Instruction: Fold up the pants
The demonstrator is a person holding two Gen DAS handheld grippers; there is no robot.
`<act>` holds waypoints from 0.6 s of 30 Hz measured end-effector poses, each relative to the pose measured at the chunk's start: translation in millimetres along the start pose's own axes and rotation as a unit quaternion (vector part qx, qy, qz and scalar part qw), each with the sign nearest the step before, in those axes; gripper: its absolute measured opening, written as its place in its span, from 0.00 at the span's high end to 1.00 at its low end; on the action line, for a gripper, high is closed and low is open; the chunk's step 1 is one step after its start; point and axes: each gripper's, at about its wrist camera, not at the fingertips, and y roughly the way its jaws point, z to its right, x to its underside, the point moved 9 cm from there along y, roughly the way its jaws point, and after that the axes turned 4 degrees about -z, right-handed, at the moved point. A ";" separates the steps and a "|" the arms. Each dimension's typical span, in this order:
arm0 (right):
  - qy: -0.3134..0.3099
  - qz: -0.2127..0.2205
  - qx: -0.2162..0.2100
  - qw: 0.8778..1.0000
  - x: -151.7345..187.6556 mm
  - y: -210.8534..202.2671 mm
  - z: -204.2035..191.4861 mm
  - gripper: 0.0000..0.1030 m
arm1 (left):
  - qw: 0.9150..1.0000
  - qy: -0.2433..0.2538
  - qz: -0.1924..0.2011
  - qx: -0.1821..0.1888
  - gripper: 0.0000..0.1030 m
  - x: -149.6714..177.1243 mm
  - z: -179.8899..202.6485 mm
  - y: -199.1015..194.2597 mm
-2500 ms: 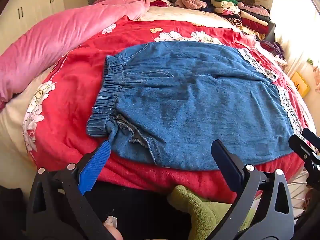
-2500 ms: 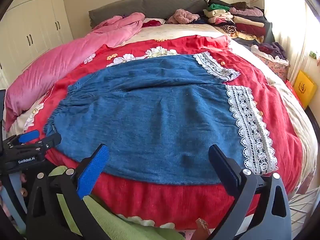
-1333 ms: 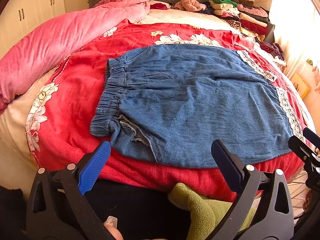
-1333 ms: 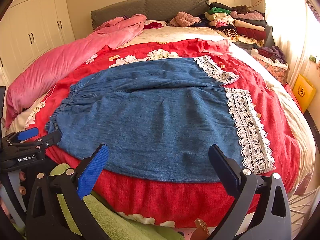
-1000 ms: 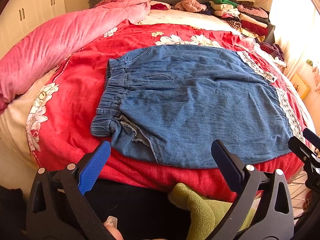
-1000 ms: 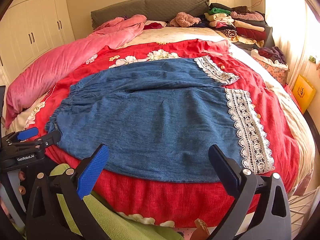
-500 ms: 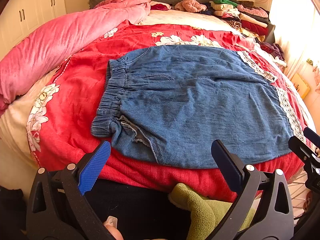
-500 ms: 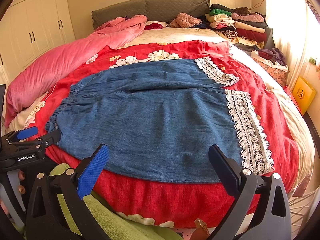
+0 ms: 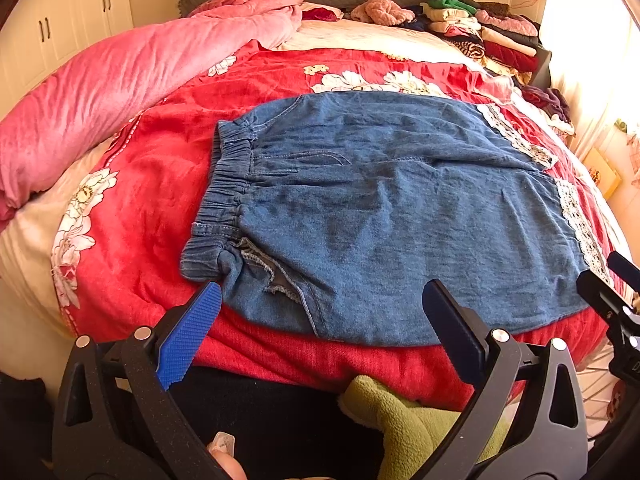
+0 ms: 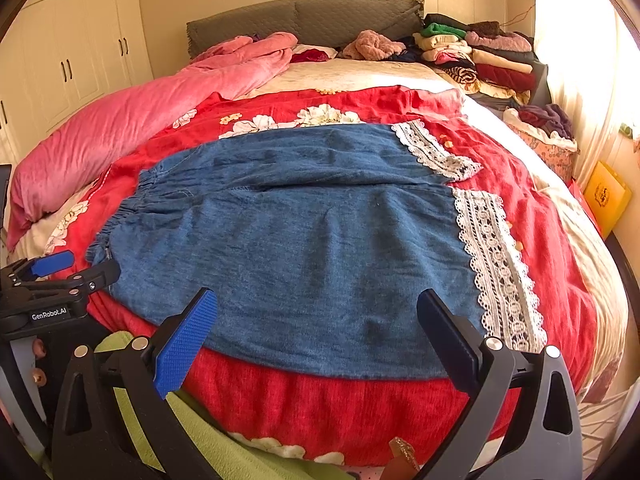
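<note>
Bedroom, red floral bedspread, denim pants spread flat on it.

Left wrist view: the pants lie across the bed ahead of the left gripper, elastic waistband to the left, lace-trimmed hems to the right. The jaws stand wide apart, holding nothing, just short of the pants' near edge; the blue pad sits close under the waistband corner. Right wrist view: the right gripper is likewise spread wide and empty, its tips over the pants' near edge, lace hem beside the right finger. Folded clothes are stacked by the grey headboard, a pink quilt along the left.
</note>
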 end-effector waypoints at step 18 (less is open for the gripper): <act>-0.099 -0.005 -0.030 0.995 -106.8 85.1 -34.2 0.04 | 0.998 -0.042 -0.007 -0.045 0.08 -85.5 -70.9 50.6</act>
